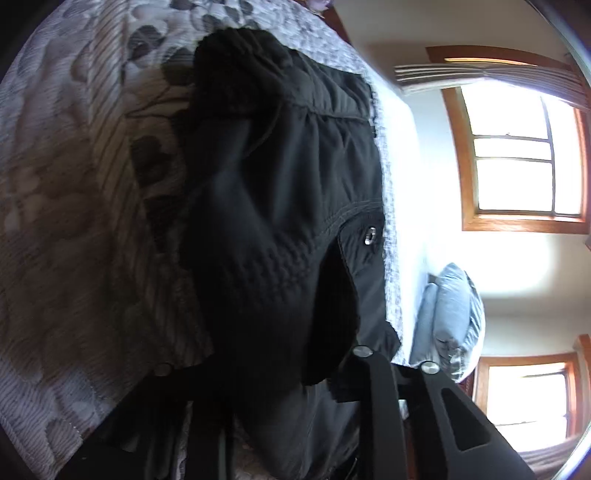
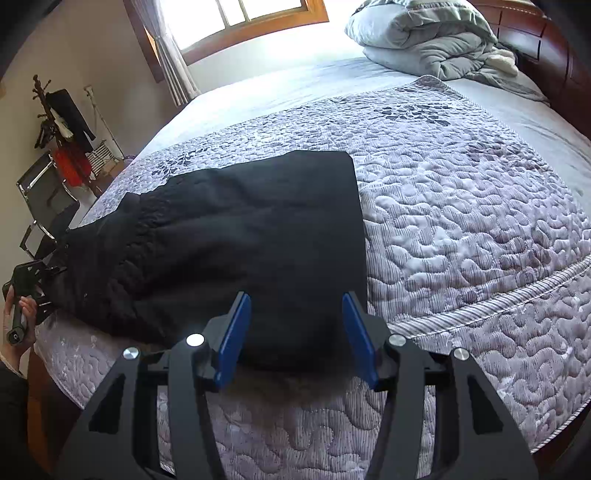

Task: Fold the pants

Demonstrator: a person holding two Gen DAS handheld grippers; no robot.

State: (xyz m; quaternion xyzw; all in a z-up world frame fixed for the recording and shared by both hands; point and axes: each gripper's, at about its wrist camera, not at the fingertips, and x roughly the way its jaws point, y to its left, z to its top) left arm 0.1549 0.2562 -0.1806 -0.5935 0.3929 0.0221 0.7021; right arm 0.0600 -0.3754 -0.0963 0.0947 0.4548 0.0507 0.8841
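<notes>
the bed [image 2: 461,206] is the biggest thing here, one quilted cover, and on it lies one pair of black pants [image 2: 258,240], folded over, near the front edge. one bundled duvet [image 2: 424,33] sits far back by the headboard. my right gripper [image 2: 297,332] hovers over the near edge of the pants with its two blue pads [image 2: 236,332] spread wide, gripping nothing. my left gripper [image 2: 33,291] is at the waistband end; its fingers are buried in dark cloth, so i cannot tell how far they close. the risk i see: if i lift the left end while the right holds nothing, the fold may slide open or drag off the edge.
</notes>
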